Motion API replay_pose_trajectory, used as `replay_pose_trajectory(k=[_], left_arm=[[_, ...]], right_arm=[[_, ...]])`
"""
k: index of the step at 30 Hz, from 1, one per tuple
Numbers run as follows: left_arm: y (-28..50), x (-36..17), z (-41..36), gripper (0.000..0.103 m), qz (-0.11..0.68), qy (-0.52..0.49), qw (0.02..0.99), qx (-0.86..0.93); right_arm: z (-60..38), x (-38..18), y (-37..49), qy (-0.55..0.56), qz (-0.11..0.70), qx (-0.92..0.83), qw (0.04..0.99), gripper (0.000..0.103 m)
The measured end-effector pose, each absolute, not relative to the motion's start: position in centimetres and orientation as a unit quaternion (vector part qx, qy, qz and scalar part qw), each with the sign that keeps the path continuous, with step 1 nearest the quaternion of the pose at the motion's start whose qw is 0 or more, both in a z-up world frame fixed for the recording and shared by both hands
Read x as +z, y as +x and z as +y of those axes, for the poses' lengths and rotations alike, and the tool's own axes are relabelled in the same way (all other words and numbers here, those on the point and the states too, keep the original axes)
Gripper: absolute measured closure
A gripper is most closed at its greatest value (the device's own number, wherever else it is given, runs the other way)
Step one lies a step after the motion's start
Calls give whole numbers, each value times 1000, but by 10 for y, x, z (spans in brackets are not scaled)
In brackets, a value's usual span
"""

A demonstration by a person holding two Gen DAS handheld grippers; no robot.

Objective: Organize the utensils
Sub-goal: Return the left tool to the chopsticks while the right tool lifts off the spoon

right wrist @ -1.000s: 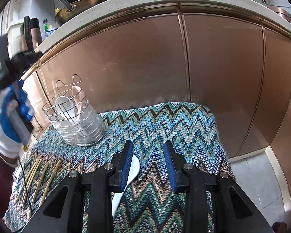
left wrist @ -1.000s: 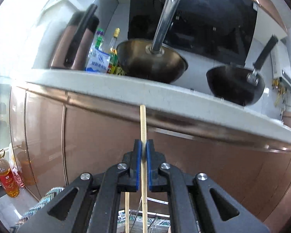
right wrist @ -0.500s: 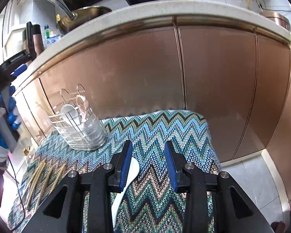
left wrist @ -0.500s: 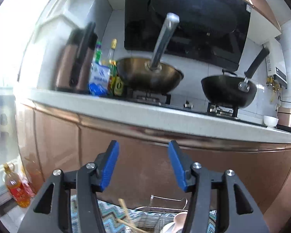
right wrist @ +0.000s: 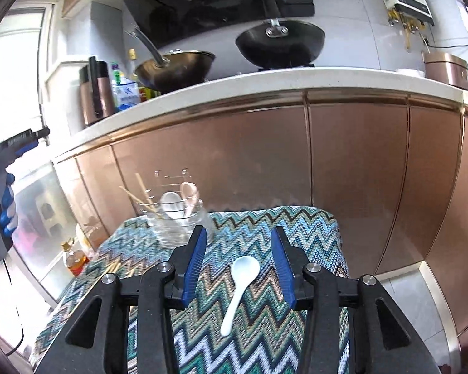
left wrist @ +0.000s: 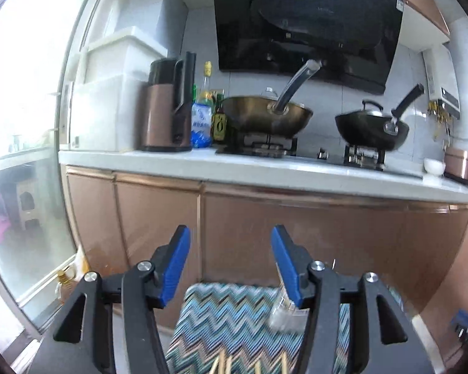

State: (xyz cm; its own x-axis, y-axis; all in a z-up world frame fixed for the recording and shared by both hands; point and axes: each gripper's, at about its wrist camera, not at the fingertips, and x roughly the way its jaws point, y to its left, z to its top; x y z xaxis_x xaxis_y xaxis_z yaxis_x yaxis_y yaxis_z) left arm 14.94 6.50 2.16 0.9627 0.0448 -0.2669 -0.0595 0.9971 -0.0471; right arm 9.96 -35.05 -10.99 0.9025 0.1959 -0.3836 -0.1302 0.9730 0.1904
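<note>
A wire utensil holder (right wrist: 174, 215) stands at the far left of the zigzag cloth (right wrist: 265, 336); chopsticks (right wrist: 143, 196), a white spoon and a pinkish spoon lean in it. A white spoon (right wrist: 238, 290) lies on the cloth between the fingers of my open, empty right gripper (right wrist: 238, 261). Loose chopsticks (right wrist: 110, 269) lie on the cloth to the left. My left gripper (left wrist: 229, 265) is open and empty above the cloth, with chopstick tips (left wrist: 252, 366) below it and the holder (left wrist: 285, 310) blurred behind its right finger. It also shows at the right wrist view's left edge (right wrist: 18, 143).
Copper cabinet fronts (right wrist: 343, 171) rise right behind the cloth under a white counter (left wrist: 265, 171). On the counter are a brass wok (left wrist: 265, 117), a black wok (left wrist: 371, 131), a kettle (left wrist: 168, 112) and bottles. An oil bottle (right wrist: 75, 257) stands on the floor left of the cloth.
My left gripper opened, let a chopstick drop into the holder, then pulled back toward the loose chopsticks. My right gripper opened wider and moved back, so the white spoon now lies between its fingers.
</note>
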Motion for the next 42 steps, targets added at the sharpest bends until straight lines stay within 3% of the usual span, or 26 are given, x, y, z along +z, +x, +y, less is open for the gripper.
replay_pose_trajectory(k=[11, 22, 30, 42], left_arm=[[114, -34, 96, 51, 293, -12, 954, -54], [183, -120, 100, 53, 465, -89, 876, -90], [252, -171, 98, 71, 534, -88, 837, -79], [315, -230, 83, 89, 600, -63, 795, -69]], right_arm=[[-348, -97, 63, 71, 205, 81, 973, 57], [-351, -130, 95, 74, 287, 96, 950, 57], [-354, -177, 141, 90, 356, 107, 924, 59], [-353, -218, 202, 94, 414, 127, 897, 60]])
